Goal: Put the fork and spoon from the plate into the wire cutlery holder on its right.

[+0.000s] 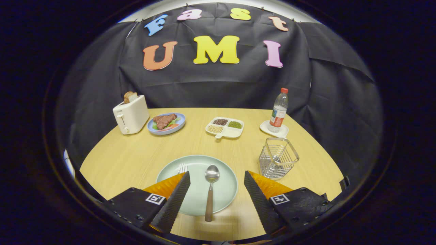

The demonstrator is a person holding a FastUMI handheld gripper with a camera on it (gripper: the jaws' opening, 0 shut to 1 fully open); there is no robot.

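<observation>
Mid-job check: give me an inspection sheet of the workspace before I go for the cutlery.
Surface: wooden table, dry, no spills seen.
Job's things: spoon lies on the green plate, between the tongs' fingers; fork on the plate, mostly hidden behind one finger, tines showing. Wire cutlery holder stands upright right of the plate, nothing in it.
Clutter: toaster holding bread, blue plate of food, divided dish, bottle on a coaster, all beyond the plate.
Grippers: tongs open, holding nothing.
Cables: nothing seen.
Surroundings: black cloth wall.
</observation>
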